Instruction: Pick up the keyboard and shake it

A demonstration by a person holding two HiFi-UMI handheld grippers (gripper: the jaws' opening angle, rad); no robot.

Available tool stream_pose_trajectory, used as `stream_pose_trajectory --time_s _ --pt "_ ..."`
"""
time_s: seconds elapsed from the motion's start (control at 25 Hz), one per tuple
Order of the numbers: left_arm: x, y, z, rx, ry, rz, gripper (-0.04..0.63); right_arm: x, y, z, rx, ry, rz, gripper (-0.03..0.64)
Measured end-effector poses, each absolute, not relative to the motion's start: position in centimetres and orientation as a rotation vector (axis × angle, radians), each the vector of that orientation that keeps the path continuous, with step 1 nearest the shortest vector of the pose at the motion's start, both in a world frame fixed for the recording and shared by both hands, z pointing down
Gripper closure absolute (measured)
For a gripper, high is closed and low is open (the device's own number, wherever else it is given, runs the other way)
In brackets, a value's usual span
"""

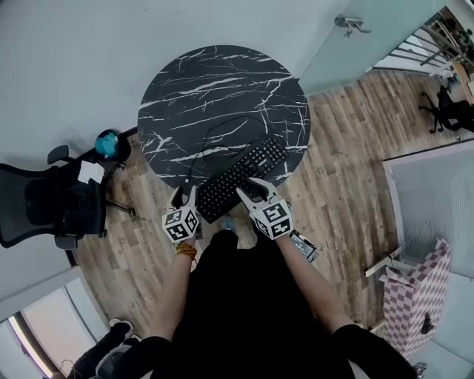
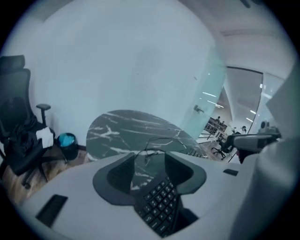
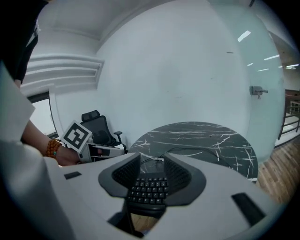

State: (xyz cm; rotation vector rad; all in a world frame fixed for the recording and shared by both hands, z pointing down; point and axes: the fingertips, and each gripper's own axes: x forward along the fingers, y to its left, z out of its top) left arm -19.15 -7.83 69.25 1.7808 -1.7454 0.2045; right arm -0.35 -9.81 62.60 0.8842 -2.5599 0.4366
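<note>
The black keyboard (image 1: 241, 176) lies aslant over the near edge of the round black marble table (image 1: 200, 74); its thin cable (image 1: 222, 127) loops across the tabletop. My left gripper (image 1: 189, 195) holds the keyboard's left end and my right gripper (image 1: 253, 192) its near long edge. In the left gripper view the keyboard (image 2: 158, 206) runs tilted between the pads of the left gripper (image 2: 149, 161). In the right gripper view the keys (image 3: 149, 190) sit squarely between the pads of the right gripper (image 3: 152, 161). Both grippers are shut on it.
A black office chair (image 1: 41, 203) and a blue bin (image 1: 109, 144) stand left of the table. A glass wall with a door handle (image 1: 352, 22) rises at the back right. A checkered box (image 1: 418, 296) stands on the wooden floor at the right.
</note>
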Motion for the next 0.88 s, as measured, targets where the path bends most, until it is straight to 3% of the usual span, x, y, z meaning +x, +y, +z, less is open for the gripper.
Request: stream_pose_trajectory --time_s 0.12,0.24,0.32,0.56,0.88 --pt "-18.1 -10.6 63.6 1.988 -1.812 0.2 0.441 0.0 -12.4 59.7 0.966 -2.592 0.337 0.454" --pt "-17.0 -13.0 57.5 2.151 -1.869 0.156 0.453 0.1 -14.9 55.4 1.058 -2.642 0.227 0.465" --pt "-16.2 -14.3 53.5 2.237 -1.895 0.107 0.453 0.1 -16.3 51.8 1.121 -2.686 0.158 0.506" --pt "-13.9 -15.7 43.0 2.451 -1.955 -0.038 0.484 -1.3 -17.6 42.3 1.259 -2.772 -0.106 0.516" --pt "-11.2 -13.2 36.5 2.619 -2.008 -0.111 0.549 -3.4 -14.3 35.8 1.353 -2.859 -0.337 0.554"
